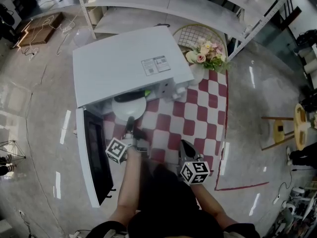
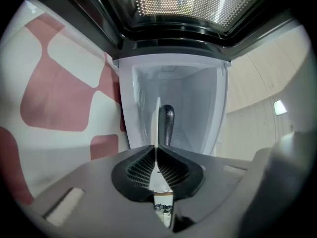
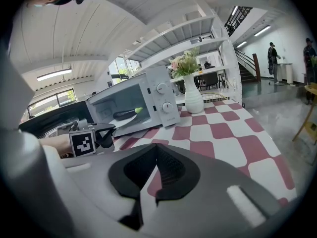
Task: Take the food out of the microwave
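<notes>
Our left gripper [image 1: 130, 124] is clamped on the near rim of the white plate [image 1: 130, 110] with the eggplant [image 1: 128, 97], at the mouth of the open microwave [image 1: 124, 63]. Our right gripper [image 1: 184, 144] is closed and empty.

Head view looks steeply down; all three views share the microwave [image 1: 129, 63]

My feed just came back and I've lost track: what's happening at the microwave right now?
The person's left tool is clamped on the rim of a white plate carrying an eggplant. The plate is partway out of the open microwave. The right tool is shut and empty, above the checked cloth and away from the plate.
</notes>
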`<state>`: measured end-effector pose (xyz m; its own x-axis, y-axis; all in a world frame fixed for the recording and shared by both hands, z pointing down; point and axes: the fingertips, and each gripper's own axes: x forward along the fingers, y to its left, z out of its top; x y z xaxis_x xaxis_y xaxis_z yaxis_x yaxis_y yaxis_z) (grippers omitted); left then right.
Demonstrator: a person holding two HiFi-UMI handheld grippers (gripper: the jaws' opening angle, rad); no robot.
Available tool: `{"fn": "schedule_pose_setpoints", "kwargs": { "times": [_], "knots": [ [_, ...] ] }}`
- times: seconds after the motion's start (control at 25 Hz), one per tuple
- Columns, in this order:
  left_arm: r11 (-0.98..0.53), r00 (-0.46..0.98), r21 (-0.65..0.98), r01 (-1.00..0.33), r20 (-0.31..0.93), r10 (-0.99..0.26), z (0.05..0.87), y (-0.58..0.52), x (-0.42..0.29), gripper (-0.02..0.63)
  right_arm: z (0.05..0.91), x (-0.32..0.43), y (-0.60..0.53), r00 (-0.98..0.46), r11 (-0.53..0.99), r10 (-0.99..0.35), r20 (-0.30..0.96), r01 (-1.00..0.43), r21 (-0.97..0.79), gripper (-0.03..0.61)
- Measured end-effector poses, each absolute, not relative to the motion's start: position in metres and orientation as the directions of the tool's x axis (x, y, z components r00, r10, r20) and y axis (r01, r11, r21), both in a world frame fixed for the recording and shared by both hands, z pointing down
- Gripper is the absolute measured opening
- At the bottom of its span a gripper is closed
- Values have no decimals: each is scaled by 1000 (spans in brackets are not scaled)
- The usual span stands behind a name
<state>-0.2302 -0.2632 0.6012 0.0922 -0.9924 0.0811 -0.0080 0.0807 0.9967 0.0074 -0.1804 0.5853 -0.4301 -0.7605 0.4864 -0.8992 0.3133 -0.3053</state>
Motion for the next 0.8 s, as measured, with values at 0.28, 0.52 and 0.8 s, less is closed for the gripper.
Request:
{"fn": "schedule_pose_setpoints", "kwargs": {
  "times": [0.28, 0.52, 0.8],
  "knots": [
    [78, 78, 997, 1, 78, -994, 602, -254, -227, 21, 584, 10, -178, -447, 332, -757, 477, -891, -309, 2],
    [71, 77, 997, 3, 71, -995, 598, -245, -220, 21, 582, 12, -174, -459, 343, -755, 468, -885, -314, 2],
    [69, 75, 997, 24, 67, -995, 598, -232, -210, 23, 584, 12, -166, -479, 364, -746, 464, -875, -317, 1]
  ]
}}
